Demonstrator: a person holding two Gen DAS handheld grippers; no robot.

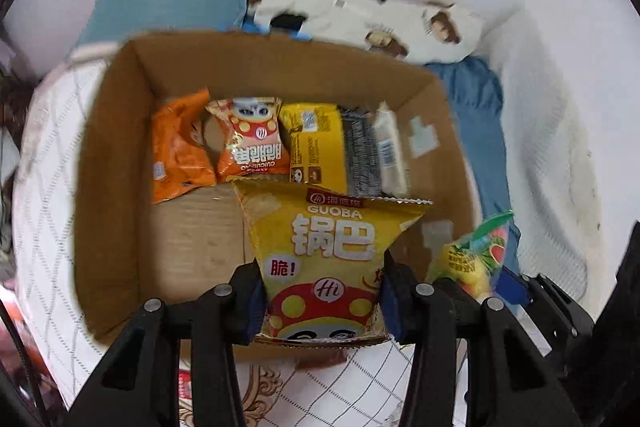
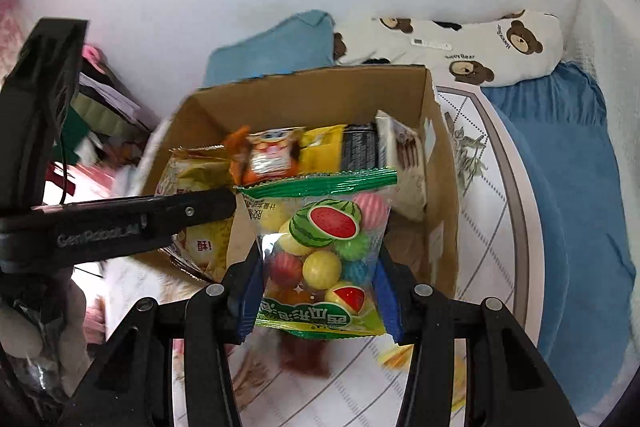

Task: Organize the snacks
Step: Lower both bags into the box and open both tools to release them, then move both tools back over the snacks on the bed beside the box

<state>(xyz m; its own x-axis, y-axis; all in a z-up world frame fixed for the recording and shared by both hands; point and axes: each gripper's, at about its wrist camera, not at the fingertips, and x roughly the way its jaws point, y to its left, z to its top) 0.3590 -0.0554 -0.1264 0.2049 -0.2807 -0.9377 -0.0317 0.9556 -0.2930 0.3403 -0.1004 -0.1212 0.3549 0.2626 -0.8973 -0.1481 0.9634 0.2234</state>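
The yellow Guoba packet [image 1: 320,255] hung low in the centre of the left wrist view, pinched at its sides by the left gripper [image 1: 322,301], over the near edge of the cardboard box [image 1: 112,155]. The gumball bag [image 2: 324,251] sat centre frame in the right wrist view, clamped between the pads of the right gripper [image 2: 316,301], also above the box's near side. A row of snacks [image 1: 280,143] lined the far wall, so I judged the bare floor in front was the spot to aim for. Best to lower each packet flat beside the row before letting go, one at a time, since both tools crowded close. Both grippers pointed steeply downward into the box.
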